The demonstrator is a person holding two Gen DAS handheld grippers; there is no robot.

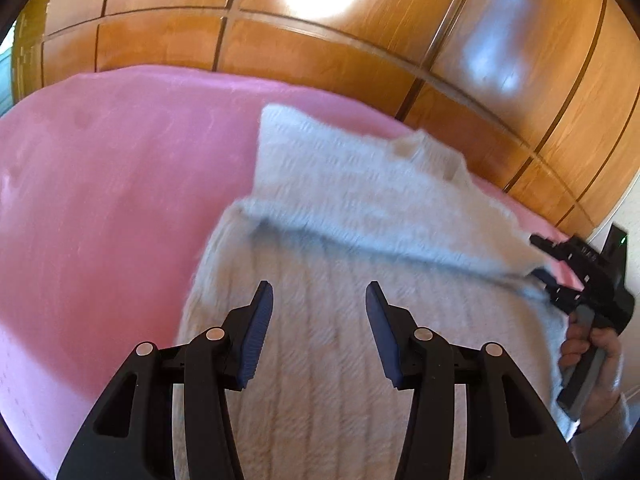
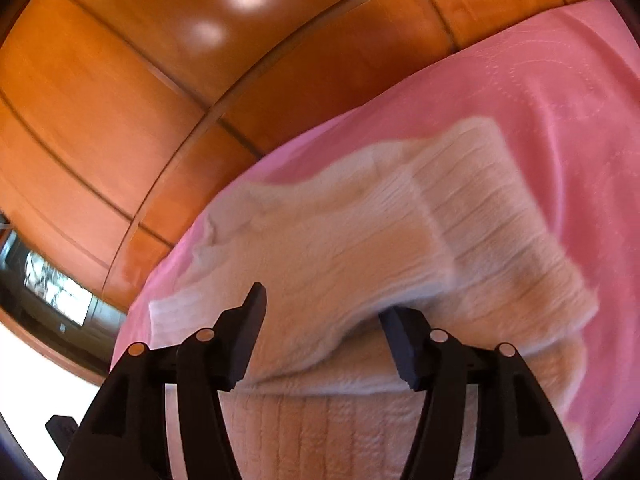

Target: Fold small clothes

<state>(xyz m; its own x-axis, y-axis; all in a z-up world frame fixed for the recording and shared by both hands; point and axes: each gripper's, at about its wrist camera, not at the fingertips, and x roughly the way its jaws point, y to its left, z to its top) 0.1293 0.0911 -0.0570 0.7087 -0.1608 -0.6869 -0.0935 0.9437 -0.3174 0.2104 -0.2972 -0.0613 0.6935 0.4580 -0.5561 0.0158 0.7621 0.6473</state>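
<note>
A white ribbed knit sweater (image 1: 340,208) lies on the pink bed cover (image 1: 100,200), its upper part folded over the lower body. My left gripper (image 1: 319,300) is open and empty, hovering over the sweater's lower body. My right gripper (image 2: 320,312) is open at the edge of the folded layer; the sweater (image 2: 360,240) spreads ahead of it and the fold drapes over its right finger (image 2: 400,336). In the left wrist view the right gripper (image 1: 560,276) sits at the sweater's right edge, held by a hand (image 1: 596,352).
Glossy wooden wardrobe doors (image 1: 320,40) stand right behind the bed and also fill the top left of the right wrist view (image 2: 120,80). The pink cover (image 2: 560,100) stretches to the right of the sweater.
</note>
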